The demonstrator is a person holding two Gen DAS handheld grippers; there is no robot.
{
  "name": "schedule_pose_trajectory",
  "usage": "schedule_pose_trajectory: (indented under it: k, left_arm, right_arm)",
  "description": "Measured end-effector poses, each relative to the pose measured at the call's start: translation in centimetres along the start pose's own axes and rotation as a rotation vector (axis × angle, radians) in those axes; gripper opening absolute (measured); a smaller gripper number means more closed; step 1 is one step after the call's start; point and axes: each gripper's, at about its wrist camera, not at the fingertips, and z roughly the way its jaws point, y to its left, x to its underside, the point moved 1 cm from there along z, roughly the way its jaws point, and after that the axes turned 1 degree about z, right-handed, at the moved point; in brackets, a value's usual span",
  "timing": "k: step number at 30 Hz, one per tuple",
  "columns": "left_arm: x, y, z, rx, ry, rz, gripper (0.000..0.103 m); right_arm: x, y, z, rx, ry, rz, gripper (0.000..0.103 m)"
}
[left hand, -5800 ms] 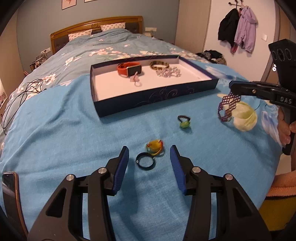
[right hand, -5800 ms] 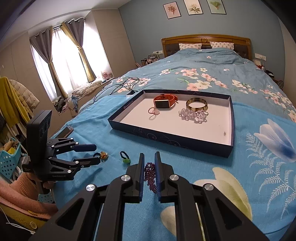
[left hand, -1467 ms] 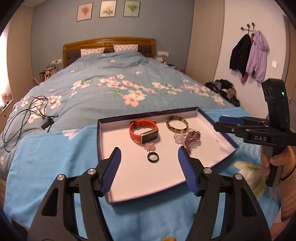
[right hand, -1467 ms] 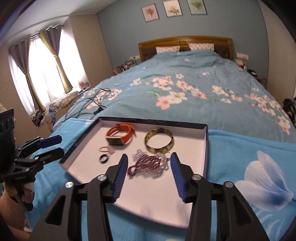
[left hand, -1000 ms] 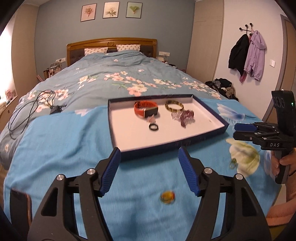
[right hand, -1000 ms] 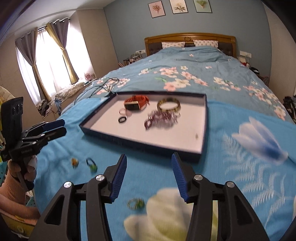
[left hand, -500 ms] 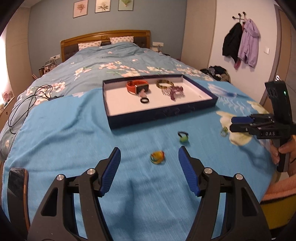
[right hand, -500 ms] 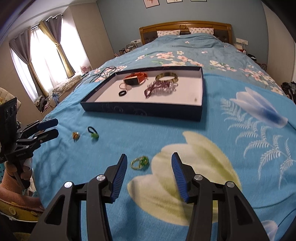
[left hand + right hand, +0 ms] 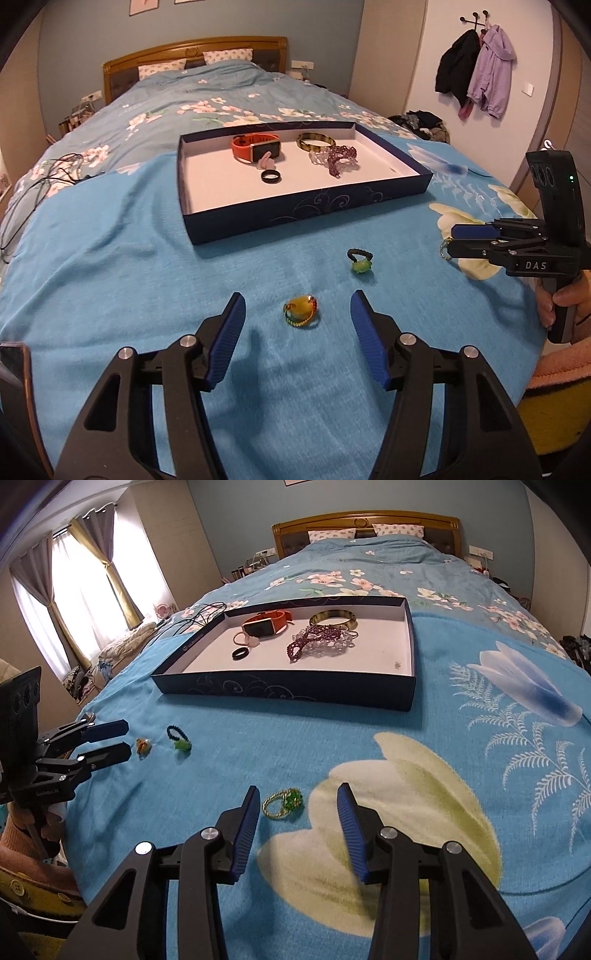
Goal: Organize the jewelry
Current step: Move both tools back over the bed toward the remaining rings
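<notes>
A dark blue tray on the bed holds an orange watch, a gold bangle, a purple bead bracelet, a clear bracelet and a black ring. On the blanket lie a yellow-orange ring, a green-bead hair tie and a gold ring with a green stone. My left gripper is open, just short of the yellow ring. My right gripper is open around the green-stone ring.
The bed has a wooden headboard. Black cables lie on the left of the quilt. Coats hang on the right wall. Curtained windows stand left of the bed. A dark phone edge shows at the left.
Both grippers dropped the bracelet and black ring in the tray, then pulled back and down. The left now nears the yellow ring, the right nears the green-stone ring.
</notes>
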Motion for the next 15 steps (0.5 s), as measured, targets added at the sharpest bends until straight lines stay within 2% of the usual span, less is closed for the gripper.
schedule_pose_trajectory:
  k: [8, 15]
  left_arm:
    - [-1.4, 0.4, 2.6, 0.113, 0.064, -0.012, 0.057]
    - [-2.3, -0.4, 4.3, 0.137, 0.082, 0.019, 0.057]
  right_arm:
    - [-0.4, 0.1, 0.5, 0.016, -0.001, 0.027, 0.041]
    - [-0.6, 0.1, 0.6, 0.023, 0.001, 0.034, 0.041]
